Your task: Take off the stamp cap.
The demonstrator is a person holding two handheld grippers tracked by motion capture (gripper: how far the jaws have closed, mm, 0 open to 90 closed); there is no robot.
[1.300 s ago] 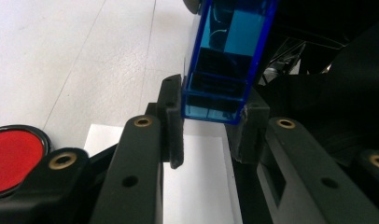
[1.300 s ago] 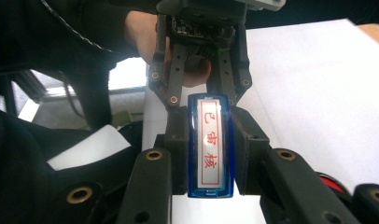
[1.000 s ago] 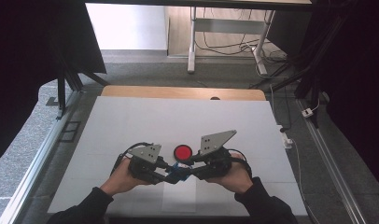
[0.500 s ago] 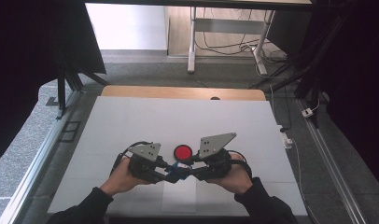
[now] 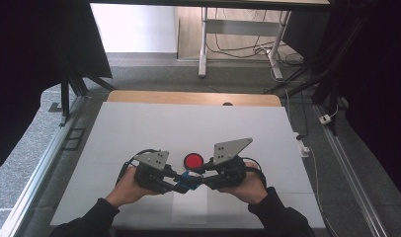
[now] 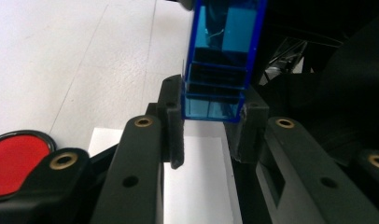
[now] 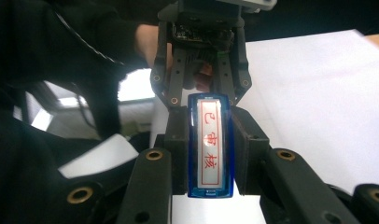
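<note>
Both grippers hold one small thing between them: a translucent blue plastic stamp with a white face bearing red characters (image 7: 210, 148). The left gripper (image 6: 210, 128) clamps one end of it, its pads pressed against the blue casing. The right gripper (image 7: 209, 149) is clenched on the other end, with the printed face turned toward its camera.

In the high view the stamp (image 5: 187, 178) hangs just above the white table sheet (image 5: 188, 128), between the two hands, with a white slip of paper (image 5: 189, 205) lying below it at six o'clock. A round red ink pad in a black rim (image 5: 193, 160) sits just beyond at twelve o'clock.

The step in hand looks like a two-handed hold on the stamp, perhaps pulling its cap from its body or passing it across. The next move probably calls for one gripper to keep firm while the other pulls straight along the stamp's length, without twisting the casing.

Compared with the earlier high views, nothing has shifted: hands, stamp and ink pad lie as they did.
</note>
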